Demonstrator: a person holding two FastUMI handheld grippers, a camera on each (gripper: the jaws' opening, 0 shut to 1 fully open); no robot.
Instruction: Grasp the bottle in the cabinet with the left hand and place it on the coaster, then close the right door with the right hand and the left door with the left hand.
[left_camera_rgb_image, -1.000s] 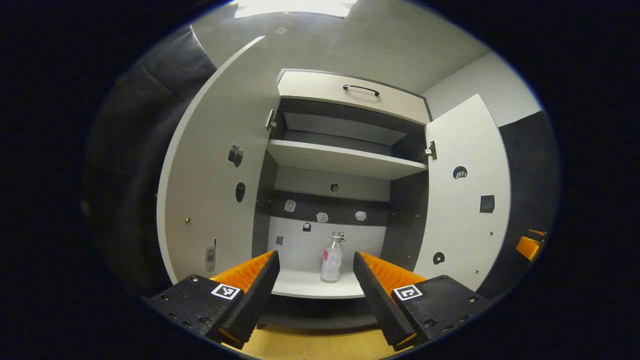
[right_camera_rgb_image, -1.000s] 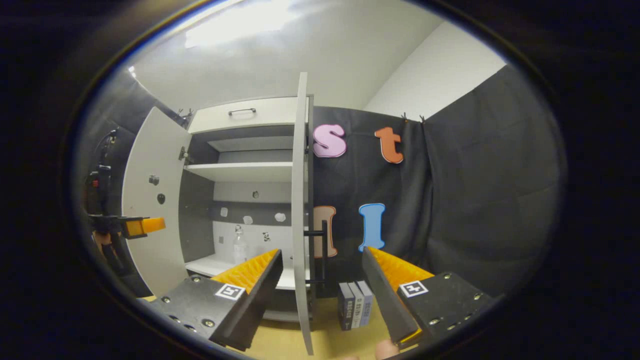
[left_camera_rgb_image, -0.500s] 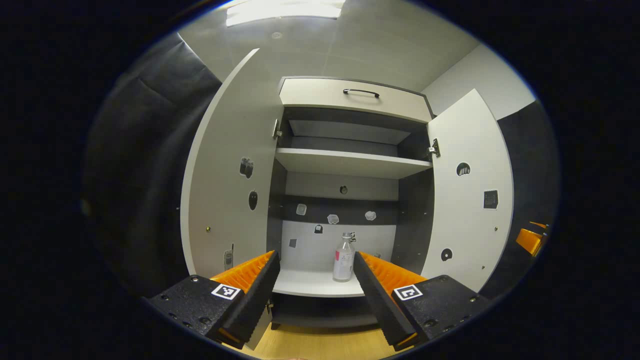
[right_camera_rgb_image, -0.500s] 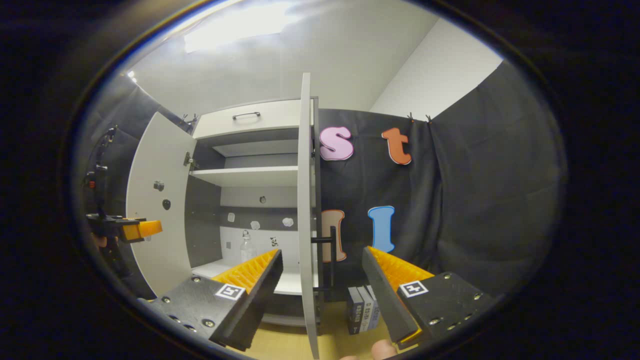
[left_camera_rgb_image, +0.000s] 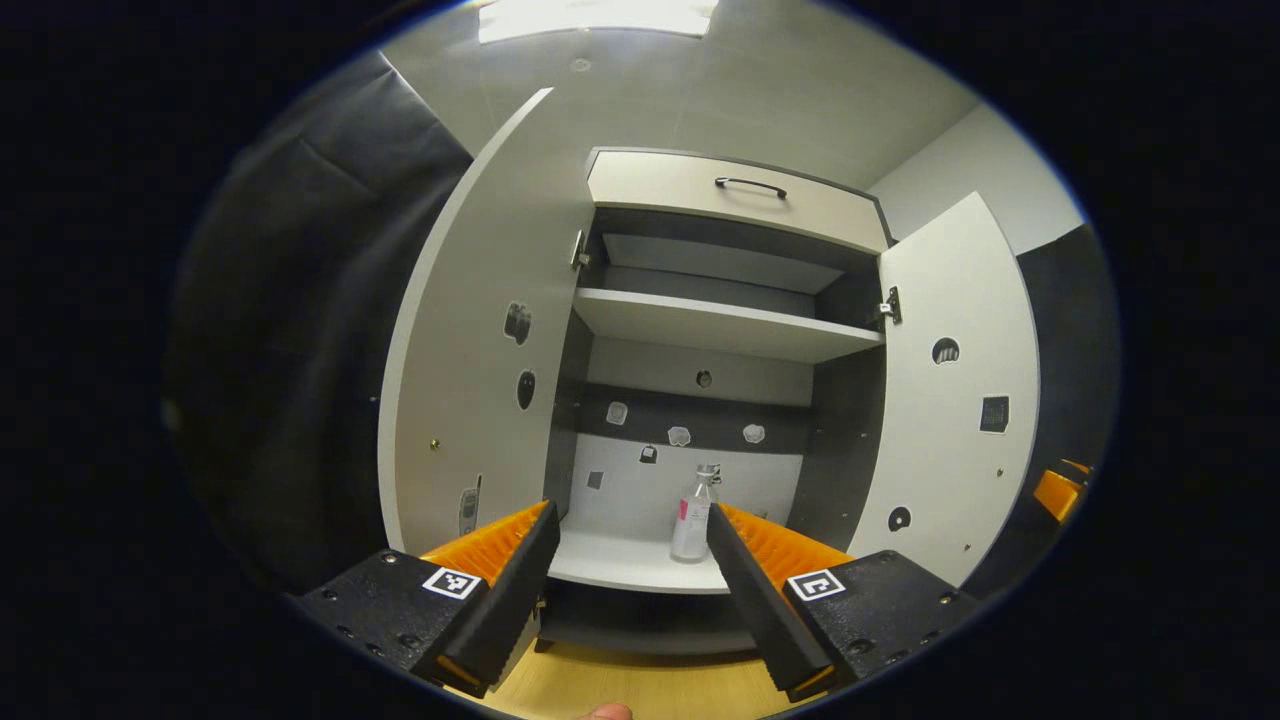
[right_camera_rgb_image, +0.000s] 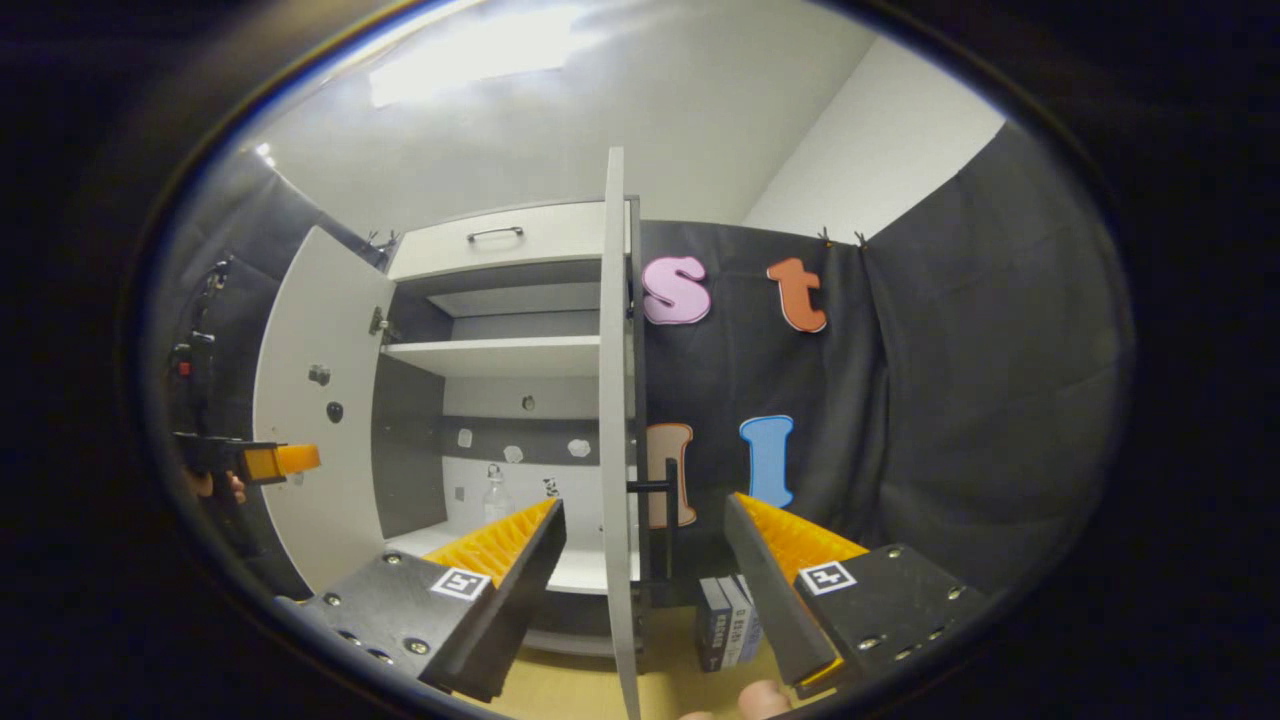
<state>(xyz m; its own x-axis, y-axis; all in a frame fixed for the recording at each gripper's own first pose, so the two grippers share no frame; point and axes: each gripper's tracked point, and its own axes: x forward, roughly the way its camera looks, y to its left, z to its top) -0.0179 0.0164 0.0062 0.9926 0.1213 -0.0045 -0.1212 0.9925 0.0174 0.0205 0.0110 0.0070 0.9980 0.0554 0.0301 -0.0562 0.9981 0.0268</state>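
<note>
A clear bottle with a pink label stands on the cabinet's lower shelf, right of centre; it also shows small as the bottle in the right gripper view. Both cabinet doors are swung open: the left door and the right door. My left gripper is open, out in front of the cabinet, well short of the bottle. My right gripper is open too, facing the right door's edge and its black handle. The left gripper shows far left there.
An empty upper shelf and a drawer with a black handle sit above. Several small books stand on the wooden tabletop beside the right door. Black cloth hangs on both sides.
The left gripper view has drifted, so the cabinet and bottle sit slightly further right in it. The right gripper view has barely shifted. Both grippers stay open.
</note>
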